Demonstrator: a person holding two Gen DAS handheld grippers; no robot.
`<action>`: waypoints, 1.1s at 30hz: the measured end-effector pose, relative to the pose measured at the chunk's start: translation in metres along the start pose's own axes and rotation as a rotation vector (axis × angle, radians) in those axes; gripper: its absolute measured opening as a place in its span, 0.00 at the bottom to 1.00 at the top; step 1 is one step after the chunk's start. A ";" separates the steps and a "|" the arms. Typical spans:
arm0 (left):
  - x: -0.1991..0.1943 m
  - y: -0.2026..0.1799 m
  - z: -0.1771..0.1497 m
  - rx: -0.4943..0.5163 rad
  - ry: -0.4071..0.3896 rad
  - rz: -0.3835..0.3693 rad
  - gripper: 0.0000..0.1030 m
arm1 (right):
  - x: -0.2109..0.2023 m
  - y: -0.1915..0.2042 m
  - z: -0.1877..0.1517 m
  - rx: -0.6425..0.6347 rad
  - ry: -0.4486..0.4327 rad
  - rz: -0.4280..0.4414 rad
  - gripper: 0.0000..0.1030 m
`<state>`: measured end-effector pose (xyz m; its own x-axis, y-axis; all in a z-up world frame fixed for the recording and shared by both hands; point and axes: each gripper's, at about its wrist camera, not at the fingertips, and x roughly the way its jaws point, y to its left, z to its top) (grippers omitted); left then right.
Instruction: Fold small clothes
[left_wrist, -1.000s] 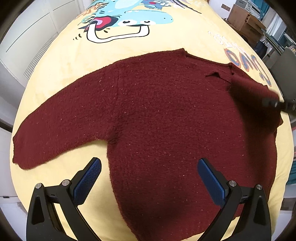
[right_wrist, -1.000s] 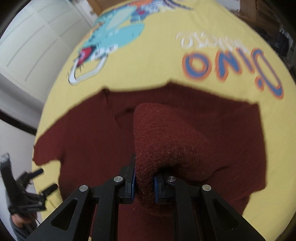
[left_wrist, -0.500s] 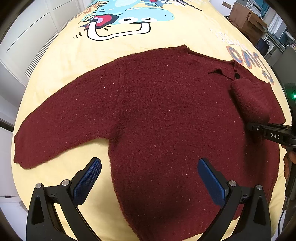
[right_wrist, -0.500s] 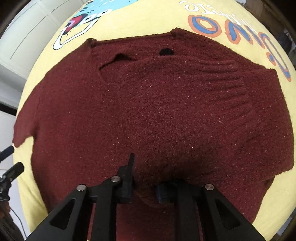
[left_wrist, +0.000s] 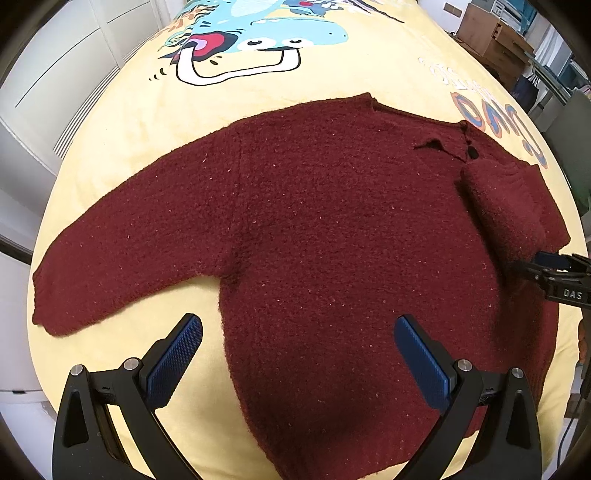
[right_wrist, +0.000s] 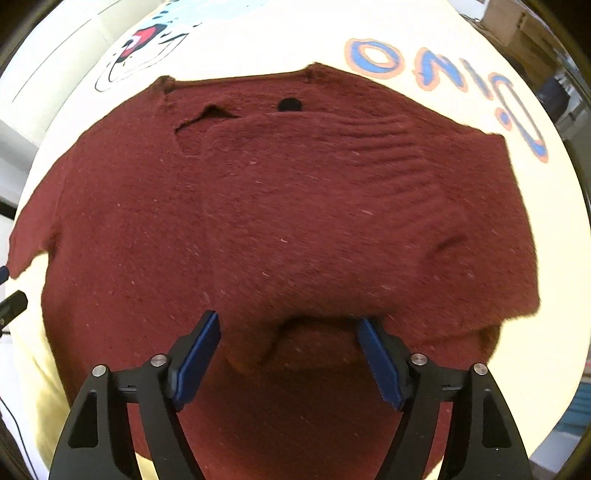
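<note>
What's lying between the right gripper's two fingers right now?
Right wrist view: the folded-over sleeve of the maroon sweater sits between the open right gripper fingers.

Sweater (left_wrist: 325, 229): lower hem runs off the bottom edge of the left wrist view, partly behind the gripper arms. In the right wrist view the hem is likewise cut off below.

Folded sleeve (right_wrist: 325, 206): covers the chest beneath it; a black button (right_wrist: 290, 105) shows only in part above its edge.

Right gripper (left_wrist: 546, 264): only its tip enters at the frame edge of the left wrist view.

Bedsheet lettering (right_wrist: 436, 70): overexposed, partly illegible.
</note>
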<state>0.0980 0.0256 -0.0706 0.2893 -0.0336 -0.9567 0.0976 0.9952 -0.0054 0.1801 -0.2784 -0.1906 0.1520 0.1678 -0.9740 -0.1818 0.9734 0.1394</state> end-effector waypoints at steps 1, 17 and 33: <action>0.000 -0.001 0.000 0.004 0.000 0.002 0.99 | -0.003 -0.005 -0.004 0.011 -0.005 0.010 0.77; -0.003 -0.075 0.012 0.184 -0.026 -0.024 0.99 | -0.020 -0.078 -0.083 0.176 -0.033 -0.042 0.78; 0.043 -0.256 0.059 0.561 -0.005 -0.098 0.99 | -0.053 -0.143 -0.144 0.304 -0.079 -0.020 0.78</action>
<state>0.1417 -0.2356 -0.0928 0.2582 -0.1253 -0.9579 0.6146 0.7863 0.0628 0.0581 -0.4490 -0.1850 0.2301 0.1481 -0.9618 0.1190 0.9766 0.1789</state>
